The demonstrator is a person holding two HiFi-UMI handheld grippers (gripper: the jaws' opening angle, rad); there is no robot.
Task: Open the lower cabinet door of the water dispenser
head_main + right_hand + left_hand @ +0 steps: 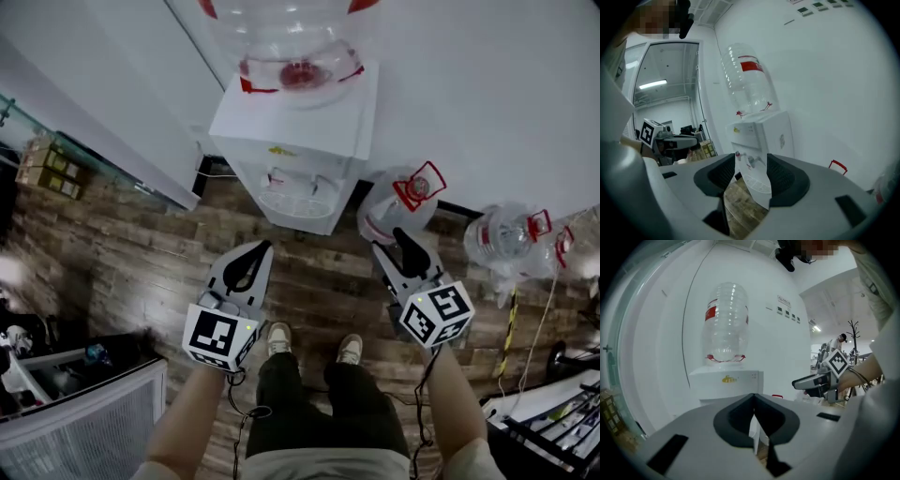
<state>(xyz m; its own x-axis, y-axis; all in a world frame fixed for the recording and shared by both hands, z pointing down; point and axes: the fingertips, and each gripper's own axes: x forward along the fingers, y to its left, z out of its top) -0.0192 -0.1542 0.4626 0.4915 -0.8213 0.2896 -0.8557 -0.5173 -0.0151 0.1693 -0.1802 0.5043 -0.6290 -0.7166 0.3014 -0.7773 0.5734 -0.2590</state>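
The white water dispenser [300, 159] stands against the wall with a clear bottle [298, 37] upended on top. In the left gripper view the dispenser [726, 383] is ahead, its lower front hidden behind the jaws. In the right gripper view the dispenser [761, 136] shows its taps and drip tray between the jaws. My left gripper [265, 247] hangs in front of the dispenser's left side, its pads together [753, 399] and nothing in them. My right gripper [392, 242] is level with it on the right, jaws apart [751, 161] and empty. Both are short of the dispenser.
Spare water bottles with red handles lie on the floor right of the dispenser [403, 202] and further right [511, 234]. A glass partition and stacked boxes [47, 164] are at the left. A white slatted bin [84, 422] stands lower left. My shoes [277, 337] are on the wood floor.
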